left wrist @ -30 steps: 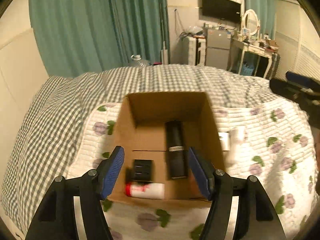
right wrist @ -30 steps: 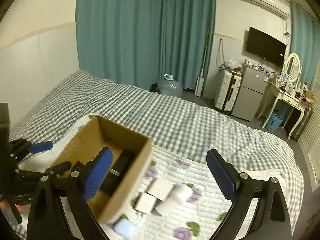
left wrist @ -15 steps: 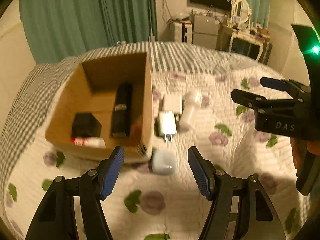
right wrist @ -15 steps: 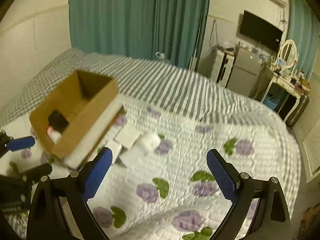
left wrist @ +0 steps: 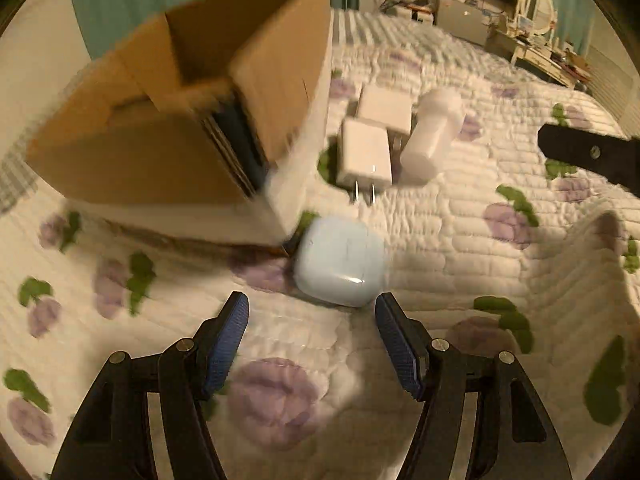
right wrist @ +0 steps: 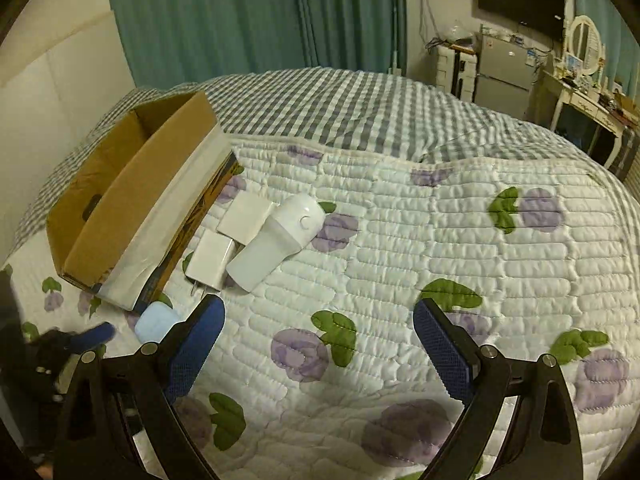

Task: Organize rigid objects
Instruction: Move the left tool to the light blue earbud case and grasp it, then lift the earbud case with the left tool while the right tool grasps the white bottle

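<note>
A brown cardboard box [left wrist: 168,128] [right wrist: 132,196] lies on the floral quilt; its contents are hidden from here. A pale blue case [left wrist: 340,262] [right wrist: 157,323] lies at the box's near corner. My left gripper [left wrist: 312,312] is open and empty, just short of the case, which sits slightly right of the gap. Beyond lie a white plug charger [left wrist: 365,156] [right wrist: 211,258], a flat white block [left wrist: 385,106] [right wrist: 246,218] and a white bottle-shaped device [left wrist: 430,136] [right wrist: 280,240]. My right gripper [right wrist: 318,316] is open and empty above the bare quilt.
The floral quilt [right wrist: 420,248] covers a grey checked bedspread [right wrist: 340,100]. The right gripper's arm [left wrist: 588,156] shows at the right edge of the left wrist view. Teal curtains, a small fridge [right wrist: 506,68] and a dressing table stand beyond the bed.
My left gripper has swung from over the box down and right to the pale blue case, now close in front. My right gripper has moved right, away from the box. Both stayed open.
</note>
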A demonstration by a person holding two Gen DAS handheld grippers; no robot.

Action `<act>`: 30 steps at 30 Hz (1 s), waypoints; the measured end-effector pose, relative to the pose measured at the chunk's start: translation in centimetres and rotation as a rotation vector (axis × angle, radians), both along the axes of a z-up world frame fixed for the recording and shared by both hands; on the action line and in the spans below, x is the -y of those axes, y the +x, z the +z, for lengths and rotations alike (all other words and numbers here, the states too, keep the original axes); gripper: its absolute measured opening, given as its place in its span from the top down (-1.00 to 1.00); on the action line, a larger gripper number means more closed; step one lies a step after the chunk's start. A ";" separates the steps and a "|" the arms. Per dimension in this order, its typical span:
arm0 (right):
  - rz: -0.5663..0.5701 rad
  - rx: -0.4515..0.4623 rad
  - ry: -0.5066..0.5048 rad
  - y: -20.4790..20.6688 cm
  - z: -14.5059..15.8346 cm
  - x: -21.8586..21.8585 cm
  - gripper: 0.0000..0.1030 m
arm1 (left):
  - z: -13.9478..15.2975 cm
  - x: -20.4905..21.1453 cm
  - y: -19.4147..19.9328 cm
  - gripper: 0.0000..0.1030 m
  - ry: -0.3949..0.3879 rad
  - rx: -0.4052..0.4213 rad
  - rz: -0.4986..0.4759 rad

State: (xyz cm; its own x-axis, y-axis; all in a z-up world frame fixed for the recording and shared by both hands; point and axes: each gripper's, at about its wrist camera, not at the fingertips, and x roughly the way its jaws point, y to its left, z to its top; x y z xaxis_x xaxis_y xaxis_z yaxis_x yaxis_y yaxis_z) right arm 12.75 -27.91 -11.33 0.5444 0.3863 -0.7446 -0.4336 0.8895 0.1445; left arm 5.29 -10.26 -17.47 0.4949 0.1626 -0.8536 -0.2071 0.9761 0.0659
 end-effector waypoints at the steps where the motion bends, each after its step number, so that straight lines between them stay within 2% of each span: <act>1: 0.007 -0.006 -0.011 0.3 -0.2 -0.3 -0.86 | -0.2 0.2 0.1 -0.33 0.002 0.002 0.002; 6: 0.055 -0.030 -0.058 1.5 -1.2 -2.2 -0.86 | -0.7 1.0 1.1 -0.34 -0.008 0.012 0.004; 10: 0.068 -0.034 -0.064 2.1 -1.5 -2.8 -0.86 | -1.5 1.7 2.5 -0.33 0.025 -0.010 0.026; 12: 0.065 -0.042 -0.056 2.3 -1.7 -2.7 -0.86 | -1.5 2.4 3.0 -0.28 0.046 -0.005 0.004; 14: 0.054 -0.055 -0.044 2.7 -1.9 -2.4 -0.86 | -1.5 2.7 3.2 -0.06 0.041 0.002 -0.008; 16: 0.042 -0.069 -0.031 2.9 -2.0 -2.0 -0.86 | -1.2 3.1 3.0 -0.06 0.038 0.005 -0.027; 21: 0.021 -0.057 -0.011 3.0 -1.7 -1.4 -0.86 | -0.4 4.1 2.3 -0.06 -0.027 -0.008 -0.091; 25: -0.014 -0.028 0.010 2.7 -1.0 -0.5 -0.86 | 0.5 6.1 2.9 -0.06 -0.005 0.000 -0.185; 30: -0.106 -0.018 0.062 3.1 -0.5 1.9 -0.86 | 2.0 7.4 5.0 -0.06 0.044 0.047 -0.249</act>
State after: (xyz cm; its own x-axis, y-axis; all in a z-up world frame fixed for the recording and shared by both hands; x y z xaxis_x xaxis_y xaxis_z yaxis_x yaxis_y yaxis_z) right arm 15.82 -29.79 -11.79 0.5716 0.3728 -0.7309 -0.3341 0.9194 0.2076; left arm 10.33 -17.69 -15.51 0.5636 0.0673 -0.8233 0.0360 0.9937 0.1058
